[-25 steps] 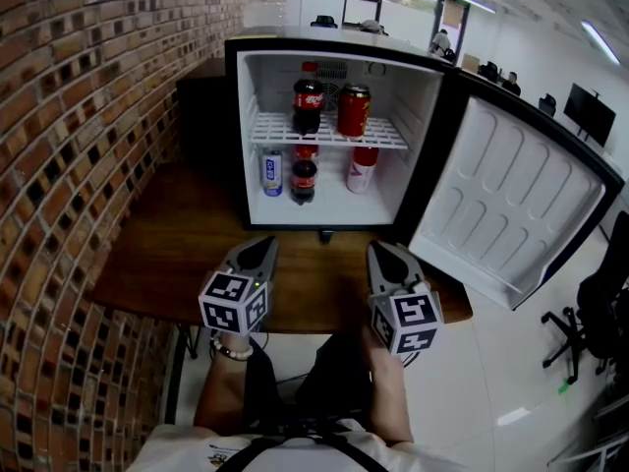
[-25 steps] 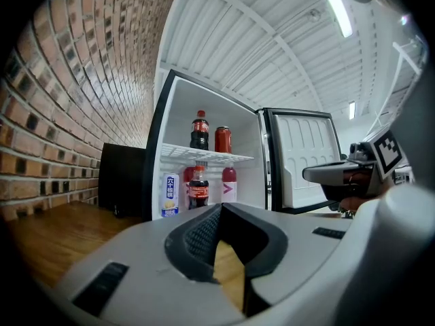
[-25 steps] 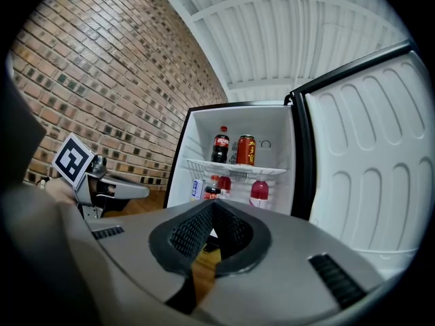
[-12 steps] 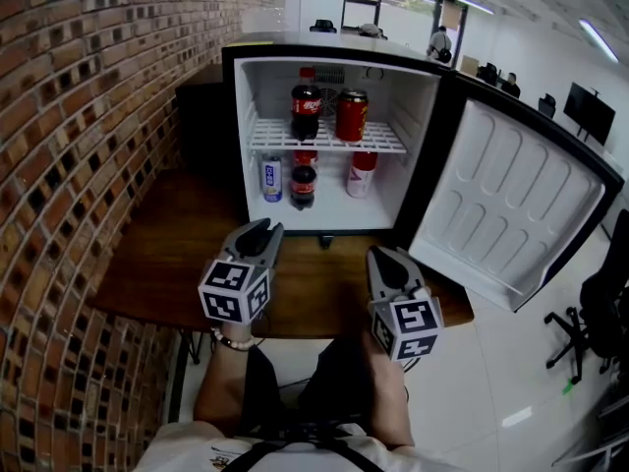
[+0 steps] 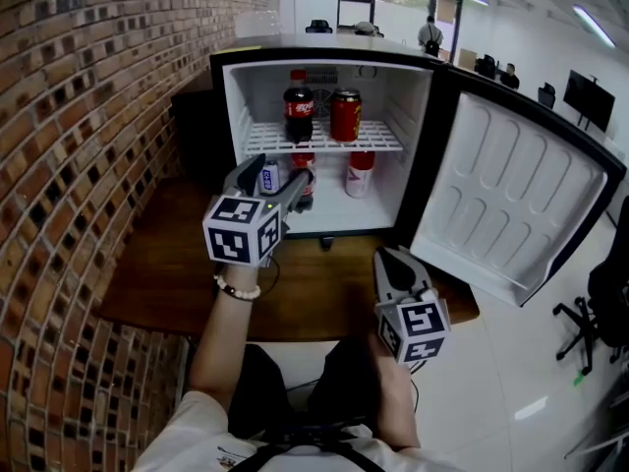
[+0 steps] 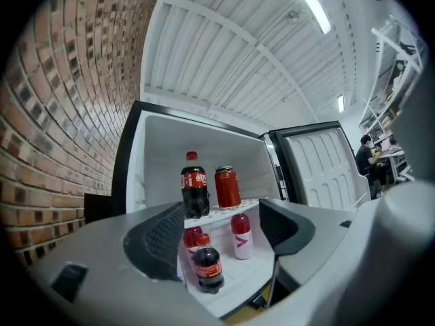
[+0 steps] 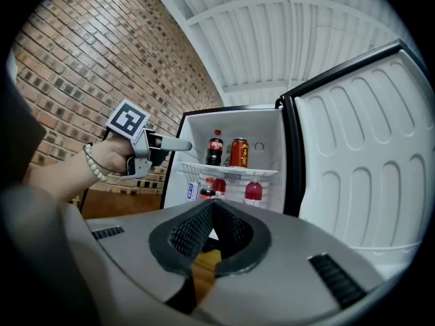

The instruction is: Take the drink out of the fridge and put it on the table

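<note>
At the reach step, no pick yet. Holding left gripper (image 5: pixel 273 178) up in front of the open fridge (image 5: pixel 242 96), pointed into it but short of the shelves. Just been opening its jaws: spread wide now, only air between the pads. Right gripper (image 5: pixel 393 261) low and near, over the near edge of the table (image 5: pixel 157 264), jaws pressed together on nothing.

Can't tell which drink is the target.
- On the wire shelf (image 5: pixel 378 138): tall cola bottle (image 5: pixel 298 114) on the left, red can (image 5: pixel 345 116) just right of it.
- On the fridge floor: blue-and-white can (image 7: pixel 193 191) far left, small cola bottle (image 6: pixel 208 270) in the middle, pink bottle (image 6: pixel 240 236) with a white label on the right.

All upright, all inside the fridge, none on the table. Sighting through the left jaws lands roughly on the small cola bottle and the shelf edge above it.

Next, as a guess:
- Push further in, level.
- Straddle one body and pinch mid-height, below the cap.
- Stay clear of neighbours and shelf wire; tight spacing, easy to knock one over.
- Pull straight out and set down on bare wood near the fridge.

Door (image 5: pixel 511 195) swung wide to the right, out of the path.
</note>
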Tool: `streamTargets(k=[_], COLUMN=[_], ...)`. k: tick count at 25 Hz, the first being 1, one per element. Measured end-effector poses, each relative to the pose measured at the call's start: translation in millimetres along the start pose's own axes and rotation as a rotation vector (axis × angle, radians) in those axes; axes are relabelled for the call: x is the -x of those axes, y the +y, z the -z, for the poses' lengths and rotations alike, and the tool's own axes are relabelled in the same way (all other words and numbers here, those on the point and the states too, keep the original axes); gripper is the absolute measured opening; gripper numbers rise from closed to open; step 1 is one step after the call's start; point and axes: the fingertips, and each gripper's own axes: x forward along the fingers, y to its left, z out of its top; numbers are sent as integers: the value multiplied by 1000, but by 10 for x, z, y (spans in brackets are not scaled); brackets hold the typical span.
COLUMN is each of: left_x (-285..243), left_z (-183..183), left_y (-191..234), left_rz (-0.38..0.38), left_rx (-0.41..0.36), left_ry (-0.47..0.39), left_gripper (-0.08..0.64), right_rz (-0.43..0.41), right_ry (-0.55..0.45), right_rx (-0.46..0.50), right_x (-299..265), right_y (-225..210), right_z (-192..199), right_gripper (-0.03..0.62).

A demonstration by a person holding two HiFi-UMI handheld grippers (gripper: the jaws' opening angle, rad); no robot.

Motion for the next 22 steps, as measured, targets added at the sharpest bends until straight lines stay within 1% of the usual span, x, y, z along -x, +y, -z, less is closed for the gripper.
streamTargets(k=[6, 8, 11, 15, 18, 22], left_x=[-379, -543, -784, -1071, -1225, -1426], left_z=[-251, -296, -327, -308, -302, -251], left_y=[130, 182, 268, 372, 445, 569], left_rz=[23, 24, 6, -15, -29, -33], left_rx=[58, 61, 45, 16, 0, 22], left_ry=[-5, 10, 42, 92, 113, 143], left_gripper=[404, 421, 460, 472, 472, 471], right_rz=[2, 5, 14, 22, 26, 35], right_ry=[-2, -1, -3, -5, -4, -5], right_rx=[-4, -13, -9, -12, -16, -28], right_x=[18, 26, 36, 51, 72, 93], right_y=[-32, -42, -87, -140, -180, -231], right_z=[2, 8, 24, 30, 50, 78], right_gripper=[17, 17, 17, 17, 17, 17])
